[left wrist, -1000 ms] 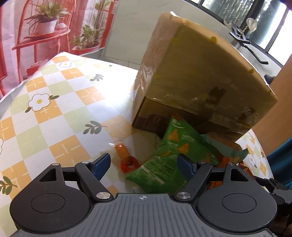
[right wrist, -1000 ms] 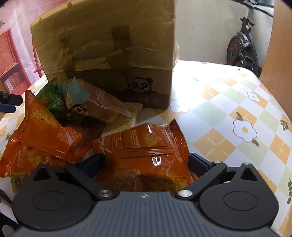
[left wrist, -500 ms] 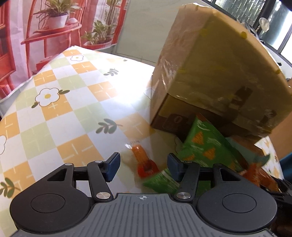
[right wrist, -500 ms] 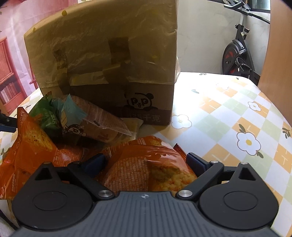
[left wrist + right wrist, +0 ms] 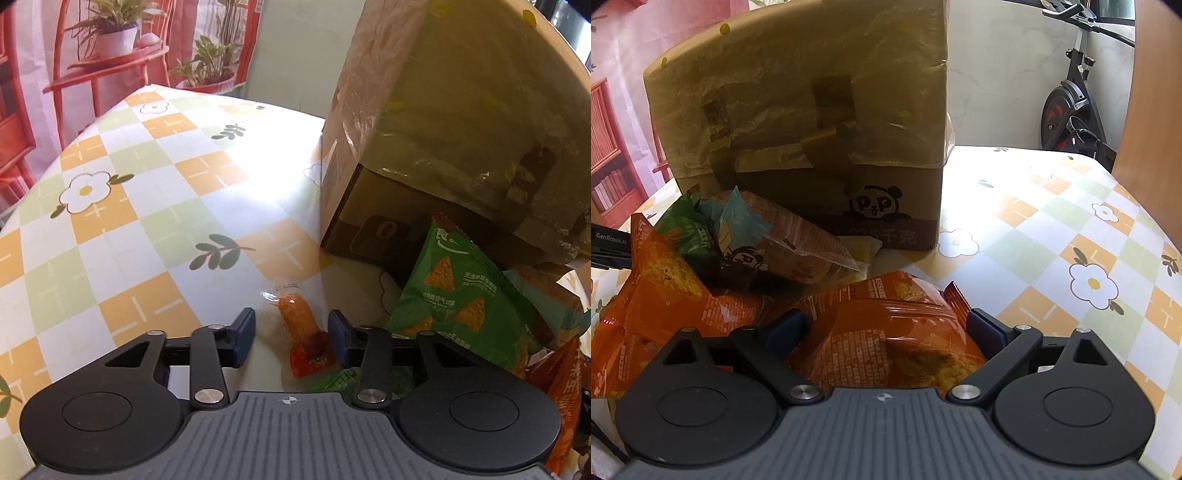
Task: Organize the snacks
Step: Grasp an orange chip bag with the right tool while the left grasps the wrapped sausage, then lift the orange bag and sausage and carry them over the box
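The left gripper (image 5: 291, 334), jaws just closing, straddles a small orange sachet (image 5: 304, 338) beside the green chip bag (image 5: 458, 295), pads not yet pressing. The right gripper (image 5: 886, 332) gapes around an orange snack bag (image 5: 886, 332) before the cardboard box (image 5: 812, 110).

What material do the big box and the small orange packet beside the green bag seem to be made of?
The big box: brown cardboard, matte, printed panda; a wrinkled, shiny plastic film covers its upper part. The small orange packet: probably clear glossy plastic, judging by its transparent, glinting edge.
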Motion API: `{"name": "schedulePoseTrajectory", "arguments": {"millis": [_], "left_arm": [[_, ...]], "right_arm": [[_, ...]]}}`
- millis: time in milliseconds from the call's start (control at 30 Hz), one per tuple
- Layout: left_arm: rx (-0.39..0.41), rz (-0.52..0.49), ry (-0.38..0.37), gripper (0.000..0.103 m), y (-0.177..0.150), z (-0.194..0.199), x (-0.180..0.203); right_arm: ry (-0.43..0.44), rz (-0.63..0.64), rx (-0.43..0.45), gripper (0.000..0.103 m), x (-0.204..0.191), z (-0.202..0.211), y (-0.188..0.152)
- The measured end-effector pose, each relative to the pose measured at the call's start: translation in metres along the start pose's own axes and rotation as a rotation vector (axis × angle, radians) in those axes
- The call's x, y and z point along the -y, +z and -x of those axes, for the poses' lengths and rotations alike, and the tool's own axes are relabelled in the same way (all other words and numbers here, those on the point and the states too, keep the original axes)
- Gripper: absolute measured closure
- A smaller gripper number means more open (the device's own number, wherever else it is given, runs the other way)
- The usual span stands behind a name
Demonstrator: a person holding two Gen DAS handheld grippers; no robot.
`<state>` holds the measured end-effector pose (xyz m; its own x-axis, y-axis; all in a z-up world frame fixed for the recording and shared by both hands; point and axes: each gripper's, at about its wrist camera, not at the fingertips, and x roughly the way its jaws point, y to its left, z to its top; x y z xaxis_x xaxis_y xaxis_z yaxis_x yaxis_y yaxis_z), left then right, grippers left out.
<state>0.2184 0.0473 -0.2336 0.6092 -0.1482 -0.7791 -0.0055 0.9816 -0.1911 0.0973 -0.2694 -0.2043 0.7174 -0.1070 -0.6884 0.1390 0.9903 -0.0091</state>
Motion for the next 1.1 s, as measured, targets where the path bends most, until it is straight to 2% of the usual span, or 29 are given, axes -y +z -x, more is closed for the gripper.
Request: {"name": "schedulePoseTrajectory", "arguments": {"millis": [33,133,367,700,933,1100], "left_arm": [[0.004,0.0,-0.013,0.072,0.0,-0.001,0.0],[0.025,-0.006,-0.007,0.074,-0.001,0.002,0.001],[0.073,0.012,0.001,0.074,-0.004,0.019,-0.003],[0.097,0.036,-0.003,0.074,-0.005,0.032,-0.01],[0.104,0.031,-0.012,0.074,-0.005,0.036,-0.011],[0.107,0.036,-0.017,0.074,-0.006,0.036,-0.012]], "right_arm": [[0.0,0.0,0.0,0.007,0.0,0.0,0.0],[0.001,-0.002,-0.001,0.007,0.0,0.0,0.0],[0.006,0.009,-0.018,0.007,-0.002,0.0,0.002],[-0.004,0.03,-0.037,0.007,-0.005,0.001,0.004],[-0.013,0.079,0.015,0.007,-0.005,0.022,0.009],[0.026,-0.006,-0.04,0.007,0.016,0.026,0.006]]}}
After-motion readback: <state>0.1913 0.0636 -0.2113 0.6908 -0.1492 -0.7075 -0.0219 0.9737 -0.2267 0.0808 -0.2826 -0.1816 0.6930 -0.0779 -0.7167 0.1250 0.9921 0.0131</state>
